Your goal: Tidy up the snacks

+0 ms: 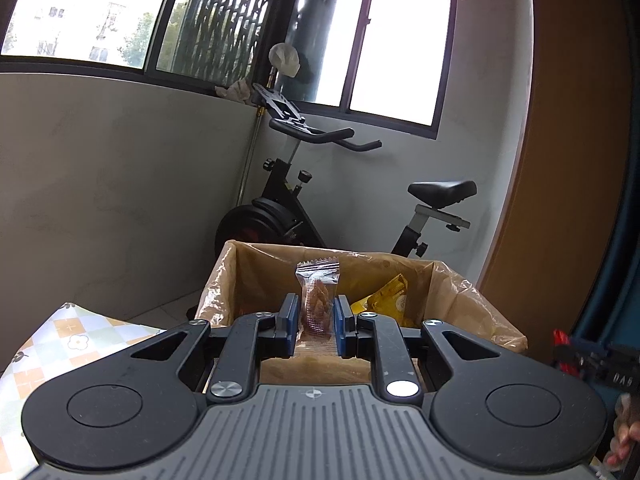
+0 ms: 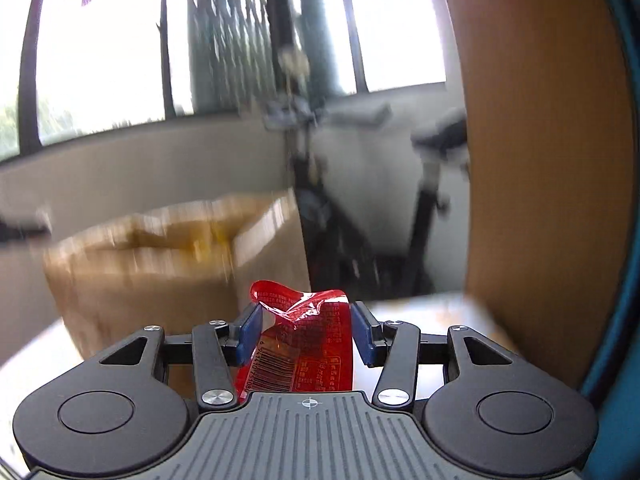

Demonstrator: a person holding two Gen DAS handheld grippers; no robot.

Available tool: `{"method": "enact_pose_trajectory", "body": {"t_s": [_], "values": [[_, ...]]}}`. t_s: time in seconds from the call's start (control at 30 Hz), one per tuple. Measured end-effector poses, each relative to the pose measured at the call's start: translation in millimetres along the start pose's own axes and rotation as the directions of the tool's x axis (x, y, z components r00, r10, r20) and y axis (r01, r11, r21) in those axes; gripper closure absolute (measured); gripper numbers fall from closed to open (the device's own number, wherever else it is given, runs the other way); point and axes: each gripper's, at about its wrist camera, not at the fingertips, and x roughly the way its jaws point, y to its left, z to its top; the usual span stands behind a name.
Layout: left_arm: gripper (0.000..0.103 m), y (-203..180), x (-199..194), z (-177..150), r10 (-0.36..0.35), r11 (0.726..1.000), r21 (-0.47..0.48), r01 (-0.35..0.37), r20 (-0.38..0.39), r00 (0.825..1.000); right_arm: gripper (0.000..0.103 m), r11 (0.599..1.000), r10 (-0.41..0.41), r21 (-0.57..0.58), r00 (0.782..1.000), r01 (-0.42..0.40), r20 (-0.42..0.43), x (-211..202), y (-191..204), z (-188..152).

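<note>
1. A clear-wrapped snack (image 1: 316,300), brown and ridged inside its transparent packet, stands upright between the blue pads of the left tongs (image 1: 316,318), which are pinching it from both sides; its crimped top edge rises above the pads.
2. The held snack sits in front of and over the open cardboard box (image 1: 480,308), which is lined with a clear plastic bag.
3. Inside that box lies a yellow packet (image 1: 390,296), toward the right.
4. A red snack packet (image 2: 304,344), crumpled at the top and printed with a barcode, is clamped between the pads of the right tongs (image 2: 306,332).
5. In the right wrist view the box (image 2: 140,264) is blurred, ahead and to the left of the red packet.
6. A checked, flower-patterned cloth (image 1: 52,344) covers the worktop at lower left of the left wrist view.
7. An exercise bike (image 1: 288,200) stands behind the box, below the windows (image 1: 80,12).
</note>
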Motion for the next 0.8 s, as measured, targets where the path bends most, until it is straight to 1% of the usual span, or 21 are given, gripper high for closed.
{"method": "enact_pose_trajectory", "body": {"t_s": [0.1, 0.2, 0.3, 0.4, 0.47, 0.5, 0.53, 0.57, 0.6, 0.7, 0.8], "values": [[0.083, -4.3, 11.1, 5.9, -0.013, 1.000, -0.004, 0.013, -0.011, 1.000, 0.058, 0.996, 0.066, -0.060, 0.996, -0.063, 0.057, 13.5, 12.8, 30.5], [0.083, -11.6, 26.2, 12.8, -0.032, 0.999, 0.012, 0.032, -0.021, 0.999, 0.058, 0.985, 0.139, -0.110, 0.989, -0.133, 0.056, 41.9, 35.8, 47.0], [0.083, -18.0, 41.9, 16.8, -0.032, 0.999, 0.036, 0.033, -0.039, 0.999, 0.058, 0.976, 0.165, -0.147, 0.986, -0.164, -0.002, 70.3, 53.6, 51.7], [0.083, -20.0, 56.3, 16.2, -0.038, 0.998, 0.052, 0.042, -0.079, 0.996, 0.058, 0.977, 0.156, -0.133, 0.985, -0.164, -0.069, 95.0, 67.9, 39.1], [0.083, -19.6, 63.8, 13.7, -0.047, 0.996, 0.067, 0.055, -0.113, 0.992, 0.057, 0.981, 0.137, -0.127, 0.985, -0.149, -0.102, 101.1, 74.4, 29.3], [0.076, -19.2, 66.4, 12.1, -0.044, 0.996, 0.071, 0.053, -0.127, 0.991, 0.057, 0.983, 0.124, -0.120, 0.986, -0.138, -0.112, 101.5, 76.6, 25.8], [0.062, -18.5, 68.6, 10.1, -0.035, 0.996, 0.075, 0.045, -0.139, 0.990, 0.054, 0.985, 0.116, -0.112, 0.987, -0.129, -0.115, 101.1, 76.7, 23.0], [0.055, -16.2, 68.7, 7.8, -0.022, 0.996, 0.077, 0.033, -0.140, 0.990, 0.051, 0.986, 0.115, -0.105, 0.987, -0.128, -0.115, 96.4, 78.2, 19.2], [0.051, -13.4, 67.0, 5.8, -0.015, 0.997, 0.076, 0.026, -0.134, 0.991, 0.047, 0.987, 0.118, -0.097, 0.987, -0.129, -0.110, 89.9, 79.2, 16.4], [0.051, -4.1, 57.3, 1.8, -0.024, 0.998, 0.060, 0.032, -0.129, 0.991, 0.047, 0.989, 0.118, -0.075, 0.990, -0.124, -0.081, 72.9, 74.2, 14.2], [0.051, 4.5, 41.7, -2.6, -0.012, 0.997, 0.074, 0.021, -0.117, 0.993, 0.047, 0.994, 0.095, -0.058, 0.995, -0.097, -0.030, 48.4, 61.1, 14.3]]}}
